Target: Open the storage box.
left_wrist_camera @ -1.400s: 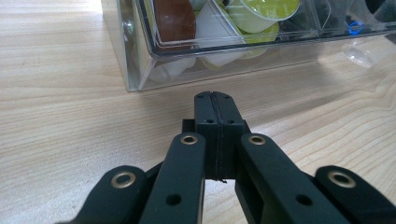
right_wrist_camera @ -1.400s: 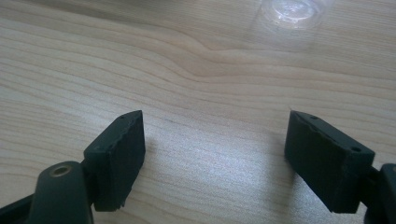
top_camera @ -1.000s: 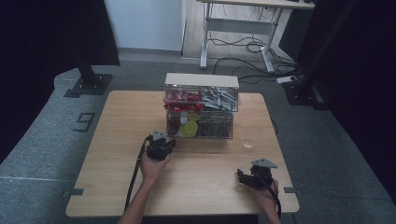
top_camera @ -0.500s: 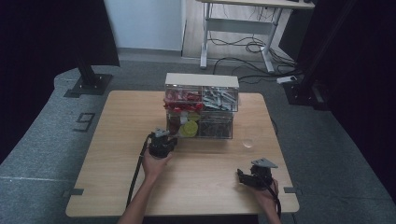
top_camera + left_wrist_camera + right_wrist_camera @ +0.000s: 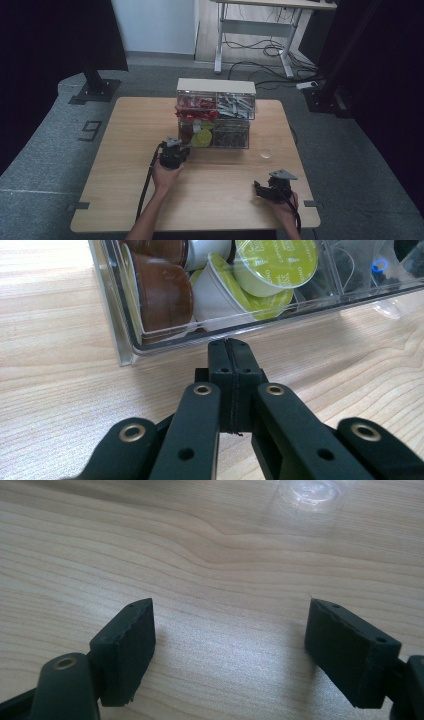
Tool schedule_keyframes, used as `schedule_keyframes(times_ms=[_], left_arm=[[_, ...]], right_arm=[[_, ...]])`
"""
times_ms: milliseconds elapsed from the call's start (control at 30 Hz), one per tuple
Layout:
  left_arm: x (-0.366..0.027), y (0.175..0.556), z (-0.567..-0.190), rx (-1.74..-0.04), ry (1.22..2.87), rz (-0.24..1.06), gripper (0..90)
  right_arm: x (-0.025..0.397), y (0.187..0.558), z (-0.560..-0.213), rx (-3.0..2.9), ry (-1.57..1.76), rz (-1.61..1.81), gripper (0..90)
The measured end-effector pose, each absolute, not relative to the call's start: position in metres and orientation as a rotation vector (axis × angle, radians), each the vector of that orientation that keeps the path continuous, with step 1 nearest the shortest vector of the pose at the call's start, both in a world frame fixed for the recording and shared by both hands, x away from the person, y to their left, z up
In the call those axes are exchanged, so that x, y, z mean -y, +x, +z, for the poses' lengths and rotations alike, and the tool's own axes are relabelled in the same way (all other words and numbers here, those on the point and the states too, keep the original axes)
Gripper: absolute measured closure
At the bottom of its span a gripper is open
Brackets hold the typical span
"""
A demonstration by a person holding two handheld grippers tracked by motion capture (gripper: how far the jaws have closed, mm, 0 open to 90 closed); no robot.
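Observation:
A clear plastic drawer organizer (image 5: 216,100) stands at the middle back of the wooden table (image 5: 125,150). Its lower left drawer (image 5: 120,325) sticks out and holds coffee capsules, among them a brown one (image 5: 162,295) and a green-lidded one (image 5: 275,262). My left gripper (image 5: 184,148) is shut with nothing in it, and its tips (image 5: 231,347) sit just short of the drawer's clear front wall. My right gripper (image 5: 262,189) rests near the table's front right. It stands open (image 5: 230,615) over bare wood.
A small clear round cup (image 5: 266,153) lies on the table to the right of the organizer, and it is ahead of my right gripper (image 5: 312,490). The upper drawers hold red pieces (image 5: 196,105) and grey metal parts (image 5: 235,104). Dark stands and cables surround the table.
My left gripper has crept slightly toward the open drawer. The right gripper has stayed where it was.

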State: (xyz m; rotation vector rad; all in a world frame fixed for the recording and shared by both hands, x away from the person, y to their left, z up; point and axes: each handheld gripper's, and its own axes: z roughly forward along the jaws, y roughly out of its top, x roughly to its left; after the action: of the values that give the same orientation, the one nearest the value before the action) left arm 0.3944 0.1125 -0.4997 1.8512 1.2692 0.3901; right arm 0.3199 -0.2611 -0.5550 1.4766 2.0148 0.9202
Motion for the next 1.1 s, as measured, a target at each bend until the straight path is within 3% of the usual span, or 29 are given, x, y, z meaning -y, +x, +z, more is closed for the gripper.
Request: schedule_keyframes(times_ms=[1100], left_arm=[[-0.114, 0.392, -0.468, -1.220, 1.829, 0.413, 90.0]], right_arm=[[0.261, 0.320, -0.555, -2.015, 1.476, 0.920, 20.6]])
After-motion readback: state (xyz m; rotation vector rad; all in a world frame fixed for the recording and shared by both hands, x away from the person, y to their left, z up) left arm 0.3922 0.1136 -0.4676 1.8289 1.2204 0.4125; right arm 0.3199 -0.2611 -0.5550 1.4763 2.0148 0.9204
